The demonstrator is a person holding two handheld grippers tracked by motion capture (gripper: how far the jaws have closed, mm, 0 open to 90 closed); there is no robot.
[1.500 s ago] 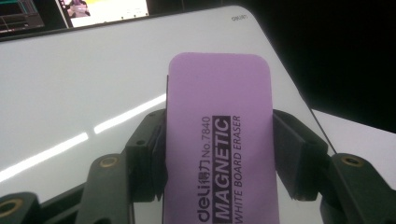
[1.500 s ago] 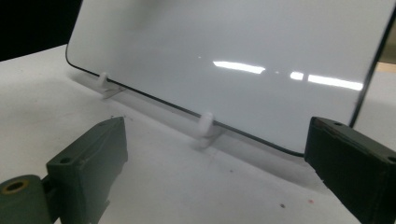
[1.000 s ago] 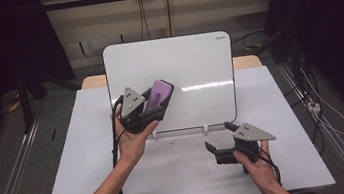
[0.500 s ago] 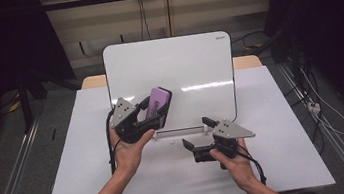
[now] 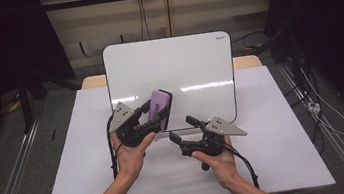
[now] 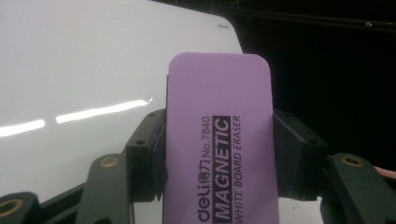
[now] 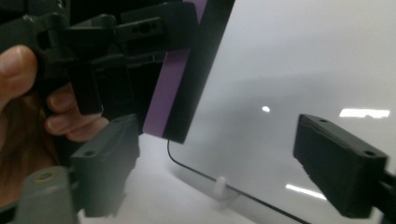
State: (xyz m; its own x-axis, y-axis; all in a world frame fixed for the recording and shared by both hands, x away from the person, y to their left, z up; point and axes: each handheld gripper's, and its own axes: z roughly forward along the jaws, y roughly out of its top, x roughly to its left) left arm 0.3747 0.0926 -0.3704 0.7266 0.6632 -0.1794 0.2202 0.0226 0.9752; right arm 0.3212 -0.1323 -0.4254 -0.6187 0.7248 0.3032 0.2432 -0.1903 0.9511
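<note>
A purple magnetic whiteboard eraser (image 5: 161, 103) with a black felt face is held upright in front of the whiteboard (image 5: 191, 69). My left gripper (image 5: 159, 114) is shut on its two long edges. In the left gripper view the eraser (image 6: 219, 140) stands between the pads (image 6: 148, 154), printed label facing me. My right gripper (image 5: 182, 129) hovers just right of and below it. It is open and its jaws have just been closing, with nothing between them. In the right gripper view the eraser's edge (image 7: 169, 88) hangs above the left pad (image 7: 109, 158), with my right gripper (image 7: 224, 163) gaping toward the board.
The whiteboard (image 7: 303, 60) stands upright on small white feet (image 7: 220, 185) at the back of the white table (image 5: 290, 127). The person's left hand (image 7: 18, 93) grips its tool close to my right jaws. Dark curtains and floor rails flank the table.
My right gripper has moved left and toward the board, ending close beside the eraser. The left gripper and eraser have sunk slightly and otherwise hold still.
</note>
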